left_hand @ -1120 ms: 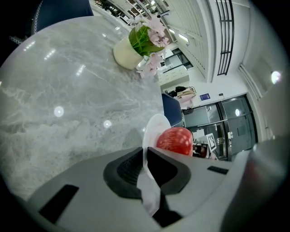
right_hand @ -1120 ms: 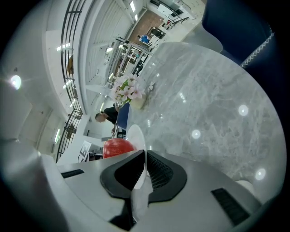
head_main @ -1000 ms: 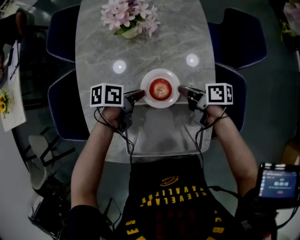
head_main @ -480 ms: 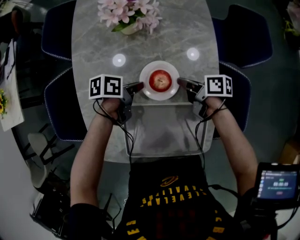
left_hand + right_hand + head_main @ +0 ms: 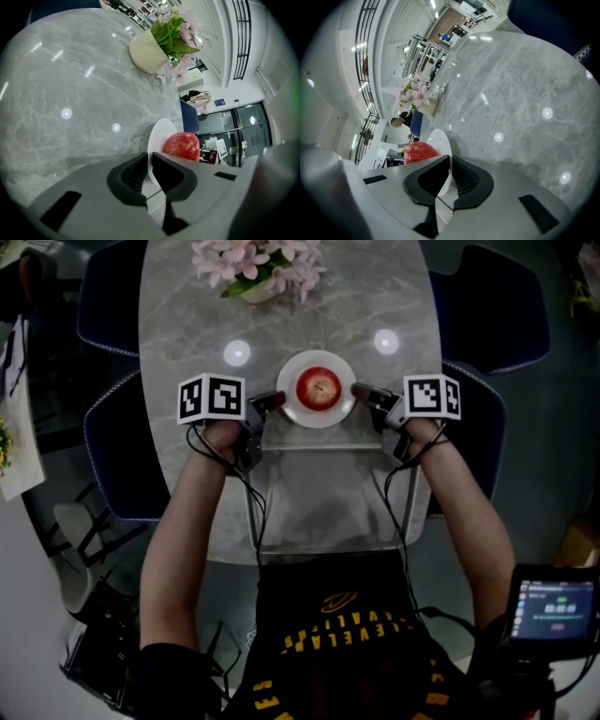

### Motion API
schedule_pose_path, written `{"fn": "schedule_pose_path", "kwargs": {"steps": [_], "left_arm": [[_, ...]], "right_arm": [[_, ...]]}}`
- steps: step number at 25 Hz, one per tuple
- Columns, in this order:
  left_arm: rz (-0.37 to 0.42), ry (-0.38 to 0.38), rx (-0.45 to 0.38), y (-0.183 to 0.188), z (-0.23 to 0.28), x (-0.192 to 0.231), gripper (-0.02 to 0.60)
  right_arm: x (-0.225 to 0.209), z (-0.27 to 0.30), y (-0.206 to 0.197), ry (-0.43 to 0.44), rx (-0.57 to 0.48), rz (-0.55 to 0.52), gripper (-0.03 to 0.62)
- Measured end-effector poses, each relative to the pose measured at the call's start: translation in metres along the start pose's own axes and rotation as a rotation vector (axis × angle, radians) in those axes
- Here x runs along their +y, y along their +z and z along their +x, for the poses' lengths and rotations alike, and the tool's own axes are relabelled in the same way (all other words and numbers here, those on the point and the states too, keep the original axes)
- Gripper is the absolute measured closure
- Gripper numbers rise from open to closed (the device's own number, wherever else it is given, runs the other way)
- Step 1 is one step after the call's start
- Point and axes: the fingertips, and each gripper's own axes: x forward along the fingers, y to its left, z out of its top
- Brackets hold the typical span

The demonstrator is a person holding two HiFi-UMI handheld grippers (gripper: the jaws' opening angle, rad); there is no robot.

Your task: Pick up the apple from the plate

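At the middle of the tabletop [image 5: 319,486] the apple [image 5: 319,388] sits on the plate [image 5: 291,410]. From opposite sides the left claw [image 5: 271,400] and the right claw [image 5: 362,392] each pinch the plate's rim, apparently clamped tight. A good lift would raise both claws level and together, so the apple cannot roll. Only the gripper views show the rim between the jaws; the head view shows just the claws' tips at the rim.

Black shirt [image 5: 342,643]: yellow arched lettering, seen upside down, legible in part as "CLEVELAN" and "AVALIE". Handheld screen [image 5: 555,602], lower right of the head view: lines of text too small to read.
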Motion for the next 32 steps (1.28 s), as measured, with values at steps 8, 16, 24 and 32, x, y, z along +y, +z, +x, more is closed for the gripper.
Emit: {"fn": "schedule_pose_path", "kwargs": {"steps": [8, 16, 24, 32], "left_arm": [[0.005, -0.003, -0.001, 0.001, 0.0057, 0.0029, 0.549], [0.01, 0.009, -0.004, -0.0014, 0.008, 0.0046, 0.549], [0.011, 0.01, -0.005, -0.0017, 0.0082, 0.0084, 0.549], [0.032, 0.007, -0.017, 0.0011, 0.01, 0.009, 0.548]], "right_arm": [[-0.006, 0.0009, 0.0018, -0.025, -0.015, -0.017, 0.563], [-0.0083, 0.0042, 0.003, -0.016, -0.012, -0.051, 0.563], [-0.0089, 0.007, 0.0025, -0.014, -0.004, -0.054, 0.563], [-0.0095, 0.0085, 0.0045, -0.007, -0.01, -0.064, 0.563]]}}
